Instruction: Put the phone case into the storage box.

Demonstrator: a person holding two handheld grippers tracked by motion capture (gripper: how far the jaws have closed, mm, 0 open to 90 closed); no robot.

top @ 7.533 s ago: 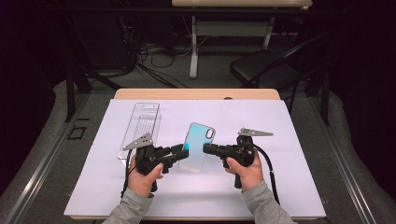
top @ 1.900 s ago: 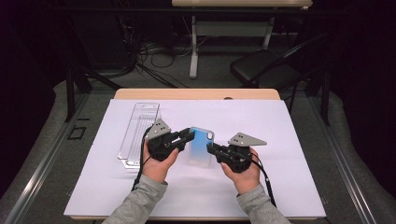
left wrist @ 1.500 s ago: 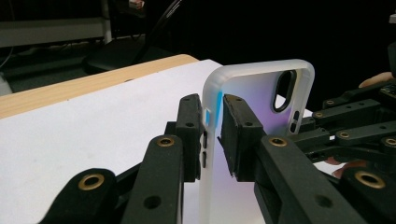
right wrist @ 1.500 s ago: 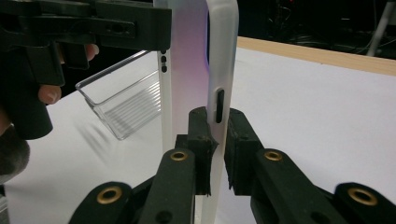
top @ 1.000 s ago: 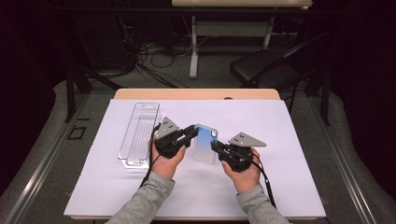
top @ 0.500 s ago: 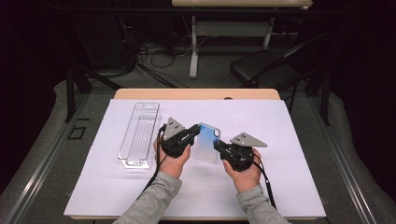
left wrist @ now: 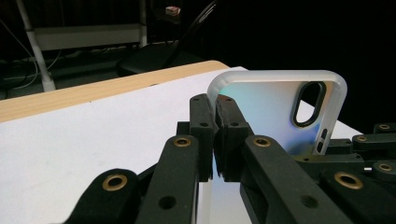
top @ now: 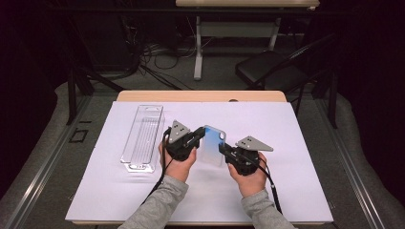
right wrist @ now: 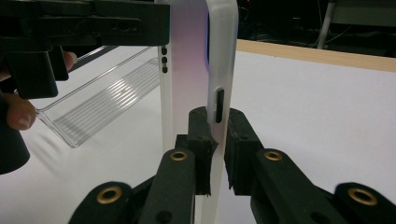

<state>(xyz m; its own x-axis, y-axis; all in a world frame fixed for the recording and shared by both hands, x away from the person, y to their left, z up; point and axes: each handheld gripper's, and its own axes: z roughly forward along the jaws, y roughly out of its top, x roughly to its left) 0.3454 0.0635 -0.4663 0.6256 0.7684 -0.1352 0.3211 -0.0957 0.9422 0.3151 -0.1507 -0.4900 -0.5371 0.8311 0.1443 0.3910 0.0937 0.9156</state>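
**Phone case pinched from both sides above a white-covered table**

The left tool (top: 197, 139) pinches one long edge of a translucent, frosted phone case with a blue-tinted back and an oval camera cut-out (top: 212, 150); its jaws have just been closing and now press together on the rim, as the left gripper view shows (left wrist: 215, 140). The right tool (top: 224, 150) clamps the opposite long edge, its pads set on either side of the case wall beside a slot for a side button (right wrist: 215, 149). The case (left wrist: 275, 109) hangs between the two tools, lifted off the surface, its camera end pointing away from the person.

Just beyond the left tool, on its outer side, lies a long clear plastic packaging tray with ribbed bottom (top: 143, 137), flat on the sheet and apart from the case.

The table (top: 200, 96) has a pale wooden top, bare along its far edge; a large white sheet (top: 305, 157) covers the rest. The room behind is dark: grey carpet, a black folding chair (top: 267, 69) beyond the right tool, tangled cables (top: 153, 57) on the floor, and the white legs of another table (top: 198, 43).
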